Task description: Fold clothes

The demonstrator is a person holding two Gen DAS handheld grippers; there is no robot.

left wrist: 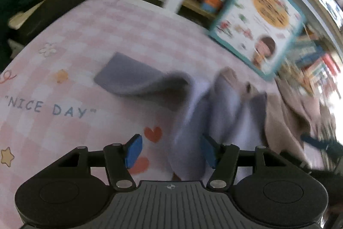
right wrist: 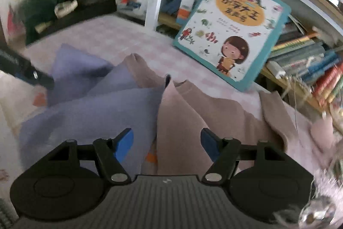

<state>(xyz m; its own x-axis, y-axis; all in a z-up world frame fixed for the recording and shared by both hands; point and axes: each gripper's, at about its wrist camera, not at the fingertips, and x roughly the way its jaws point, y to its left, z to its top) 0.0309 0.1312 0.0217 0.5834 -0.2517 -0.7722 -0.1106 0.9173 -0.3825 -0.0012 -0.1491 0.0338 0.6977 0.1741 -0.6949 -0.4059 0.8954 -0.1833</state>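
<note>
Both tools are empty right now. The left hand-held gripper (left wrist: 170,150) has its 2 blue pads spread apart, with the lavender cloth (left wrist: 193,121) lying just ahead of it and running between the pads toward the body; nothing is pinched. The right hand-held gripper (right wrist: 167,143) is likewise spread apart, hovering over the seam where the lavender cloth meets the beige garment (right wrist: 188,121), which runs ahead of it and off to its right.

The main risk, as I judge it, is a mixed grab. The 2 fabrics overlap and are rumpled directly ahead of the right tool, so closing there could catch both layers and drag the beige garment along with the lavender one, spoiling any fold.

A second risk: the lavender cloth is bunched and part of it stands up off the pink checked worktop (left wrist: 85,35), so a pinch on a ridge instead of a true edge would give a crooked fold.

Third, the picture book (right wrist: 231,29) leans just beyond the clothes, ahead and right; a wide sweep of fabric could knock it over.
</note>
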